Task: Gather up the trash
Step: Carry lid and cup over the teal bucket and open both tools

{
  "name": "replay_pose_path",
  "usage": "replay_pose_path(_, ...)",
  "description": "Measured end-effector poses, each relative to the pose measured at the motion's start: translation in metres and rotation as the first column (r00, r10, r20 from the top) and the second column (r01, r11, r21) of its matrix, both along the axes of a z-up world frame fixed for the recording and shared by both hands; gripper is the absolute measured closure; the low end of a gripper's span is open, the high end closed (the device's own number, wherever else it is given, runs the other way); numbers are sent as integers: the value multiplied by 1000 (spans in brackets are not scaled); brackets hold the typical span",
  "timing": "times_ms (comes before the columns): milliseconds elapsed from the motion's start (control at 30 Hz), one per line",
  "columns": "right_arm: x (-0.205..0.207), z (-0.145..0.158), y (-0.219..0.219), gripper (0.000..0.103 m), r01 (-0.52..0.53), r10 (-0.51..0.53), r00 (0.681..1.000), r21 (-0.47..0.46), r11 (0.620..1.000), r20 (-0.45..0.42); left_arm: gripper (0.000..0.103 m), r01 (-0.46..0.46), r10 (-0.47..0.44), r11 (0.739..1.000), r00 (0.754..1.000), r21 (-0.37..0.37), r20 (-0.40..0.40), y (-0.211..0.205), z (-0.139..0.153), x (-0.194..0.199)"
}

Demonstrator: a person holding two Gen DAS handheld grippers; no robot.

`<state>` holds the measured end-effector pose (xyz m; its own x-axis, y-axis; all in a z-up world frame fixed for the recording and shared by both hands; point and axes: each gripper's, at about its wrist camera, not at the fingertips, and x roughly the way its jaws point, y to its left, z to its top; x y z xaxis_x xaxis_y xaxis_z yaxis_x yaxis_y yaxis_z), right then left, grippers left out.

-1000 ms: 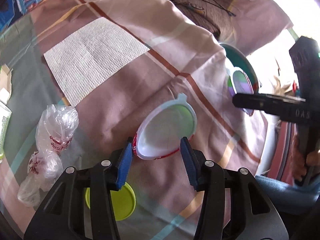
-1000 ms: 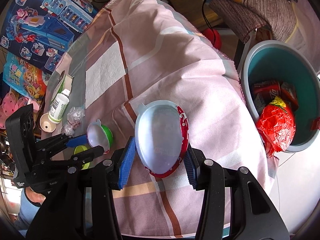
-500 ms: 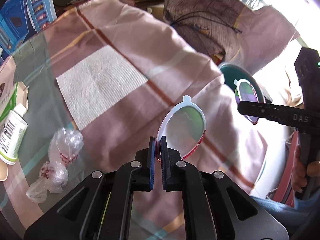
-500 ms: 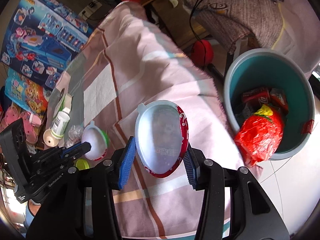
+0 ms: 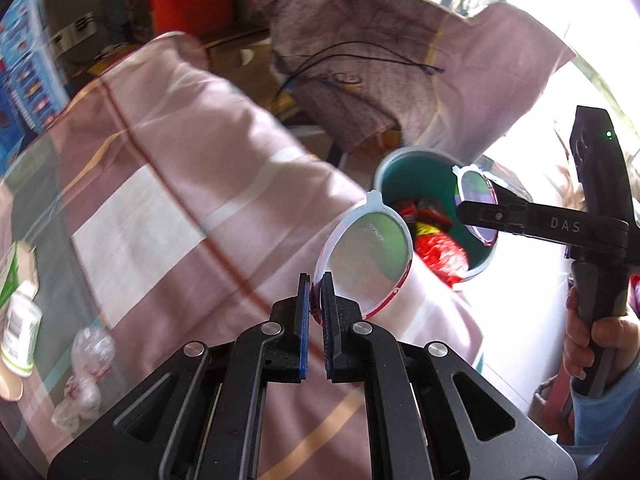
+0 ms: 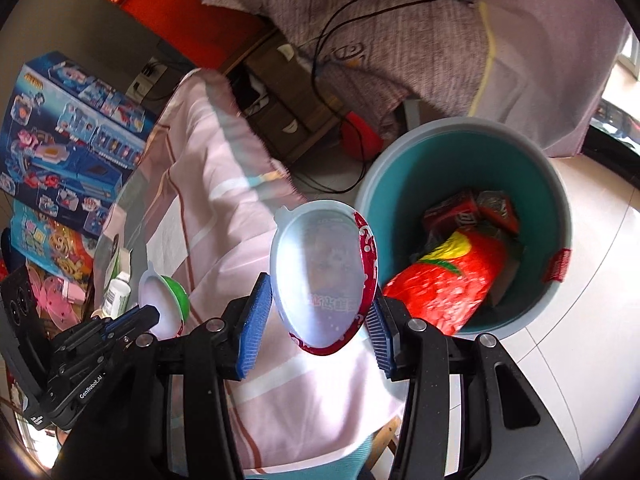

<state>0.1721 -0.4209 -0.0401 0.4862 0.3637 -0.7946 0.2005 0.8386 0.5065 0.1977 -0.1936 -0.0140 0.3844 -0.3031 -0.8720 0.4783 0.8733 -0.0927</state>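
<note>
Both tongs carry trash toward the teal bin (image 6: 460, 152): the left gripper (image 5: 316, 300) pinches a green cup (image 5: 368, 256) by its rim, the right gripper (image 6: 316, 316) spans a red cup (image 6: 324, 276) half-open, ready for dropping.

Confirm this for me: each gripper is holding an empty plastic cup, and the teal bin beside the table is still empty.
Wrong on the bin. The right wrist view shows the teal bin already holding trash, including a red snack bag and other wrappers. The rest stands: the left gripper is pinching the rim of one cup, and the right gripper holds the other cup.
</note>
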Motion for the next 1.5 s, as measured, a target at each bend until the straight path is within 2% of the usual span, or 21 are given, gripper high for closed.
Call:
replay_pose_path(433,-8,-5,-78,59,109,-109,994,-12,994,-27,97,112,-111,994,994,5,-18,-90,-5,17)
replay_pose_path(933,-5,-5,-121,59,162,-164,985,-42,986,-58,95,189,-188,982,979,11,-84,-164,-33,42)
replay_pose_path(1000,-5,-6,-122,59,161,-164,984,-47,986,-63,87,192,-191,981,976,3,-108,-169,-38,44)
replay_pose_path(1033,-4,-7,-122,59,160,-163,984,-48,986,-67,74,194,-192,981,975,4,-109,-171,-39,44)
replay_pose_path(1067,-3,-7,-123,59,159,-162,984,-50,986,-69,56,195,-193,981,976,10,-103,-172,-41,43)
replay_pose_path(1133,-1,-9,-122,59,155,-159,985,-53,986,-74,38,192,-190,981,978,13,-89,-171,-42,41)
replay_pose_path(1300,5,-13,-118,59,142,-146,985,-55,988,-86,33,176,-174,984,981,11,-86,-164,-42,44)
replay_pose_path(1433,9,-13,-112,58,128,-133,987,-55,990,-91,18,142,-141,990,986,2,-85,-154,-41,47)
replay_pose_path(1500,12,-13,-108,56,120,-124,988,-53,991,-93,15,132,-131,991,988,1,-82,-149,-39,46)
